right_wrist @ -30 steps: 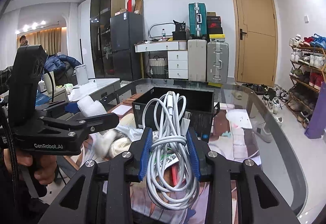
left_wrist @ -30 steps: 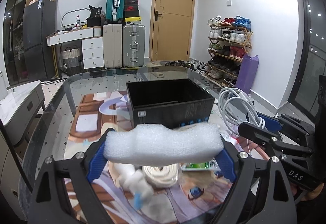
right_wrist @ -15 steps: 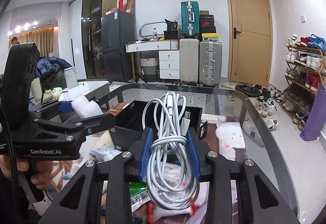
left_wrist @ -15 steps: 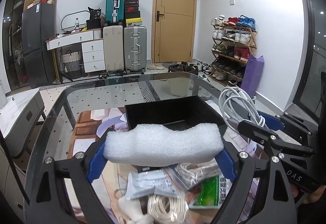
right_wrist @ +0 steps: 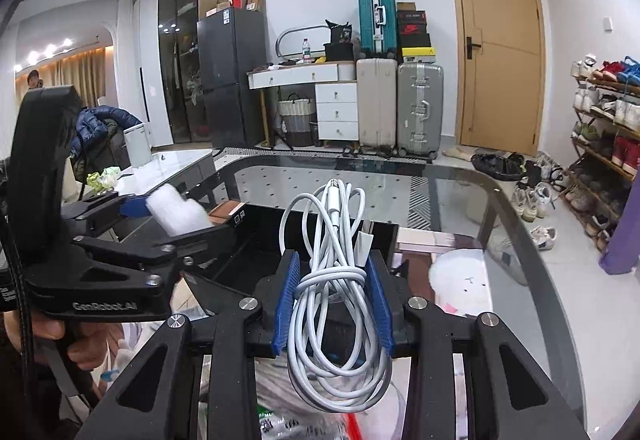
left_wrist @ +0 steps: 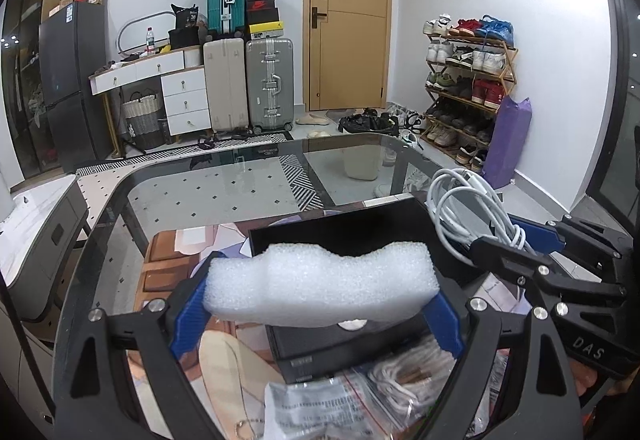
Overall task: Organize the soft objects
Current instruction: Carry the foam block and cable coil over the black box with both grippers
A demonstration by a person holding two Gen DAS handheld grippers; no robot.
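Observation:
My left gripper (left_wrist: 316, 304) is shut on a white foam block (left_wrist: 320, 282) and holds it above the near edge of an open black box (left_wrist: 344, 236). My right gripper (right_wrist: 332, 296) is shut on a coiled white cable (right_wrist: 334, 280) and holds it over the same black box (right_wrist: 264, 240). The cable also shows at the right in the left wrist view (left_wrist: 468, 212), and the foam block shows at the left in the right wrist view (right_wrist: 176, 210). The two grippers are side by side, close together.
The box stands on a glass table (left_wrist: 224, 188) with a printed mat (left_wrist: 172, 260). Plastic bags with rope and packets (left_wrist: 384, 380) lie below the grippers. A white round piece (right_wrist: 460, 280) lies right of the box. Suitcases, a shoe rack and a door stand behind.
Both grippers have moved forward and up over the black box, each with its load still held. The box now sits right below them, and the loose items have dropped to the bottom edge.

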